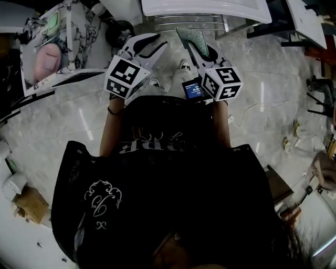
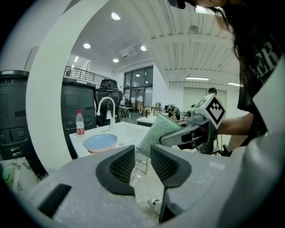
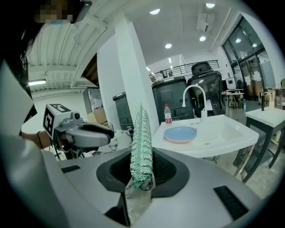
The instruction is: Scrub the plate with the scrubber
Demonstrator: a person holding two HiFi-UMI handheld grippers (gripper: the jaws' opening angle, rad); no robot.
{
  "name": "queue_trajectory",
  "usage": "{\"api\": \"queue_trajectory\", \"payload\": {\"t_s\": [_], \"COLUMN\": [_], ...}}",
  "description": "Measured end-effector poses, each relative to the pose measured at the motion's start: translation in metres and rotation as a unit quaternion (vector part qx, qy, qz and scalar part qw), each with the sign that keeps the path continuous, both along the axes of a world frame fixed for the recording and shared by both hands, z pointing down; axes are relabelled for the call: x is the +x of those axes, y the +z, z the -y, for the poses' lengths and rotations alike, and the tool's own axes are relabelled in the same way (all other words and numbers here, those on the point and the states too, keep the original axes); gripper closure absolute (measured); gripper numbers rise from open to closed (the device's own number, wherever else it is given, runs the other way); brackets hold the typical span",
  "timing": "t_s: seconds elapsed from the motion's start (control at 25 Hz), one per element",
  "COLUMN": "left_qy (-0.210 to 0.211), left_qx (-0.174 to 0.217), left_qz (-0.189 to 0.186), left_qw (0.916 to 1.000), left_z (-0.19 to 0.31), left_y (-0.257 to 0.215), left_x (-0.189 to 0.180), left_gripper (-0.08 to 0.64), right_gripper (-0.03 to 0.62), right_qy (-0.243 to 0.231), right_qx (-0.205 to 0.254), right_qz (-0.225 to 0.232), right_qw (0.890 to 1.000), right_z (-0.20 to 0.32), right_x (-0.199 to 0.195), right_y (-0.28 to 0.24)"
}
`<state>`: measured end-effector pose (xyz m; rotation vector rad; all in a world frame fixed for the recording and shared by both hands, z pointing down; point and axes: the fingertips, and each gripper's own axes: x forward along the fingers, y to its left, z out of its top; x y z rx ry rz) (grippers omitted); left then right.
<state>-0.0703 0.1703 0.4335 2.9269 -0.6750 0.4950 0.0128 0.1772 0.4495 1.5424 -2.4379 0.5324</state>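
A light blue plate (image 3: 180, 133) lies on the white sink table (image 3: 213, 141), some way ahead of both grippers; the left gripper view shows the plate (image 2: 100, 142) too. My right gripper (image 3: 141, 173) is shut on a green mesh scrubber (image 3: 141, 138), which stands upright between its jaws. From above, the scrubber (image 1: 192, 37) points toward the table. My left gripper (image 2: 142, 153) is open with nothing between its jaws, and the right gripper (image 2: 187, 133) is level with it on its right. Both are in front of the person's body, above the floor.
A red-capped bottle (image 3: 167, 114) and a white faucet (image 3: 194, 95) stand behind the plate. A metal rack (image 1: 186, 22) sits under the table edge (image 1: 210, 8). A marble counter (image 1: 73, 31) is at the left. Dark cabinets (image 2: 78, 104) stand behind.
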Motion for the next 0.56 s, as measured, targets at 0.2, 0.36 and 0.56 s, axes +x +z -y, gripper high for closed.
{"api": "queue_trajectory", "payload": {"t_s": [0.2,0.36,0.56], "left_qy": [0.008,0.006,0.004], "left_qx": [0.007,0.010,0.009], "left_qz": [0.005,0.000,-0.003], "left_qw": [0.9999,0.9999,0.9999], "left_z": [-0.007,-0.006,-0.003], "left_y": [-0.002,-0.006,-0.006], "left_x": [-0.002,-0.005,-0.008], "left_gripper": [0.440,0.440,0.440], "right_gripper": [0.506,0.506,0.506], "right_qy": [0.013,0.025,0.028], "right_qx": [0.003,0.007,0.009], "right_qz": [-0.029,-0.033,-0.035], "right_qw": [0.999,0.999,0.999], "right_z": [-0.007,-0.007,-0.004], "right_x": [0.011,0.021,0.024], "right_y": [-0.001,-0.006,-0.009]}}
